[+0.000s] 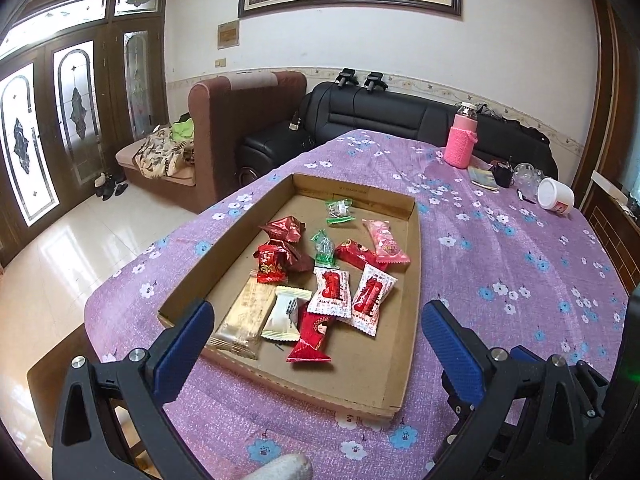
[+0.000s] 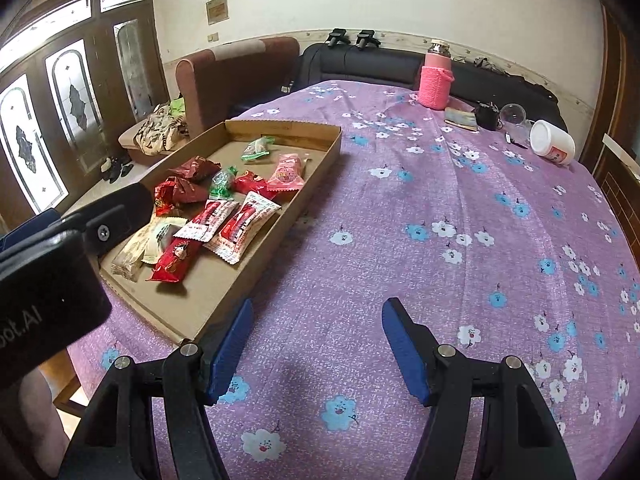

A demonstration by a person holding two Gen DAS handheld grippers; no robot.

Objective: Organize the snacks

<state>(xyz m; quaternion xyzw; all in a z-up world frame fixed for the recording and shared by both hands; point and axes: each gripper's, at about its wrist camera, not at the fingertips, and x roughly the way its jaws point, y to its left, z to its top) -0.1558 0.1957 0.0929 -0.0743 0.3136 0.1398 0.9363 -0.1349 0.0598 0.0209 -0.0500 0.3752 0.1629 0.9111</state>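
Observation:
A shallow cardboard tray [image 1: 412,280] lies on the purple flowered tablecloth and holds several wrapped snacks: red packets [image 1: 310,338], two white-and-red sachets [image 1: 372,298], a pink packet [image 1: 386,242], green candies [image 1: 323,248], a white packet [image 1: 285,318] and a beige bar [image 1: 244,320]. My left gripper [image 1: 318,316] is open and empty, hovering over the tray's near end. My right gripper [image 2: 318,310] is open and empty over bare cloth, to the right of the tray [image 2: 316,176]. The snacks [image 2: 224,220] also show in the right wrist view.
At the table's far right stand a pink-sleeved bottle [image 1: 462,140], a tipped white jar [image 1: 556,196], a glass [image 1: 526,174], a small black object [image 1: 503,174] and a flat wallet-like item [image 1: 482,178]. Sofas stand behind the table. The left gripper's body [image 2: 60,260] sits at the left in the right wrist view.

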